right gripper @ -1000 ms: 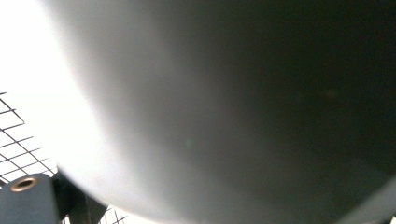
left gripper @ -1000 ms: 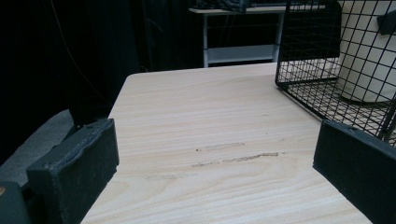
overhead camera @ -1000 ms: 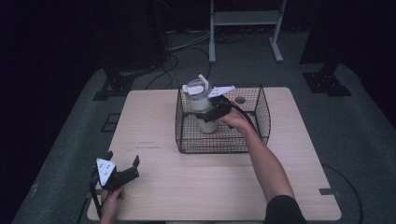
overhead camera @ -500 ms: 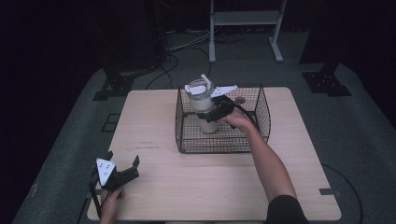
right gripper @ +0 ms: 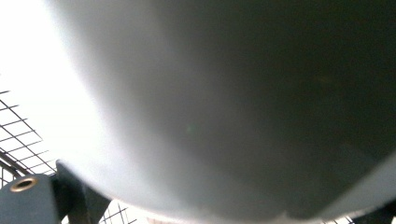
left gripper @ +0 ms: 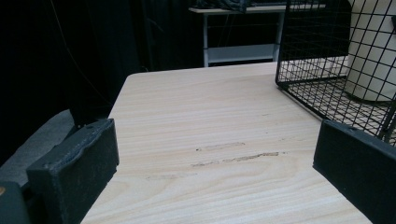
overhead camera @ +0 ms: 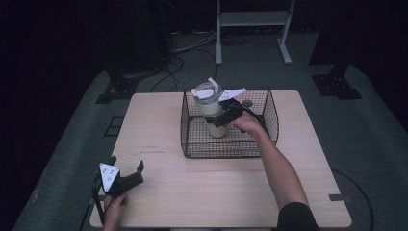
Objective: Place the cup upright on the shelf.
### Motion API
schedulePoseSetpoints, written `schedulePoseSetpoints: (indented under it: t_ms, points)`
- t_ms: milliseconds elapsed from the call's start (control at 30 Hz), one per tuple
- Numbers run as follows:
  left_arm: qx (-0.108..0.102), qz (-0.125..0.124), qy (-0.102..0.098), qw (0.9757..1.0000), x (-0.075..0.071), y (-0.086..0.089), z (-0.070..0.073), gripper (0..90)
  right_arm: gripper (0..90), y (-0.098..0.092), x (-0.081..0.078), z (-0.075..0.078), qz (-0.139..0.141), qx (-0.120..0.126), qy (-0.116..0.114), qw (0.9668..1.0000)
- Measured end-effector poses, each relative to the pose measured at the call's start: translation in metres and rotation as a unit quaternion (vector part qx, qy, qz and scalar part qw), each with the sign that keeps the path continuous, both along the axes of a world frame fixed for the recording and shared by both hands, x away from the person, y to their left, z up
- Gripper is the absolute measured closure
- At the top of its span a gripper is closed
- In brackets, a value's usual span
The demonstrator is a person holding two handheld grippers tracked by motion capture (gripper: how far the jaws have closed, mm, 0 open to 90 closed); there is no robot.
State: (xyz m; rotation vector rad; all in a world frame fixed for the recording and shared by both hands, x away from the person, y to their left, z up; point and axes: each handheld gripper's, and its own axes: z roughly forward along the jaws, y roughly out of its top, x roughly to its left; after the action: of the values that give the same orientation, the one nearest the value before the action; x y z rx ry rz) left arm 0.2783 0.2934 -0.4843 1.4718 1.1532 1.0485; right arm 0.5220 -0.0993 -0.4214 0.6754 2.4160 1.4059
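Observation:
A cream tumbler [overhead camera: 210,109] with a white lid [overhead camera: 204,92] is inside the black wire basket [overhead camera: 226,155] at the table's far middle. It leans slightly, with its base near the basket floor. My right gripper [overhead camera: 222,117] reaches into the basket from the right and is shut on the tumbler's side. In the right gripper view the tumbler's wall [right gripper: 210,107] is pressed close, with basket mesh [right gripper: 18,135] at the lower left. My left gripper [overhead camera: 127,164] rests open at the table's front left corner, nothing between its jaws. In the left gripper view it [left gripper: 215,163] faces bare wood, with the basket [left gripper: 308,88] and tumbler [left gripper: 371,51] at the right.
The light wooden table [overhead camera: 192,192] has open room in front of and left of the basket. A white metal shelf frame [overhead camera: 250,19] and cables [overhead camera: 178,62] lie on the dark floor beyond the far edge.
The right gripper has raised the tumbler slightly within the basket and nudged it a little right. The left gripper has stayed where it was.

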Motion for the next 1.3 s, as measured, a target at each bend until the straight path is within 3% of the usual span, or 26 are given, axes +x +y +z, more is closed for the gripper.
schedulePoseSetpoints:
  t_ms: [233,500,667,1067,1233,1300]
  points:
    - [0.000,0.001,0.000,1.0000,0.000,0.000,0.000,0.0,6.9,-0.005,0.000,-0.002,0.003,0.007,0.014,0.9999]
    - [0.000,0.002,0.001,1.0000,0.000,0.000,0.000,0.0,6.6,-0.013,-0.002,-0.003,0.004,-0.003,0.031,0.9995]
    - [0.000,0.003,0.001,1.0000,0.000,0.000,0.000,0.0,7.1,-0.019,-0.004,-0.002,0.004,-0.021,0.029,0.9994]
    - [0.002,0.002,-0.001,1.0000,0.000,-0.001,0.000,0.0,7.5,-0.043,-0.013,0.002,-0.016,-0.013,0.036,0.9991]
    - [0.002,0.002,-0.001,1.0000,0.000,-0.001,0.000,0.0,7.8,-0.043,-0.016,0.001,-0.025,-0.022,0.039,0.9987]
    - [0.002,0.001,-0.001,1.0000,0.000,-0.001,0.000,0.0,12.8,-0.044,-0.018,0.002,-0.023,-0.021,0.042,0.9987]
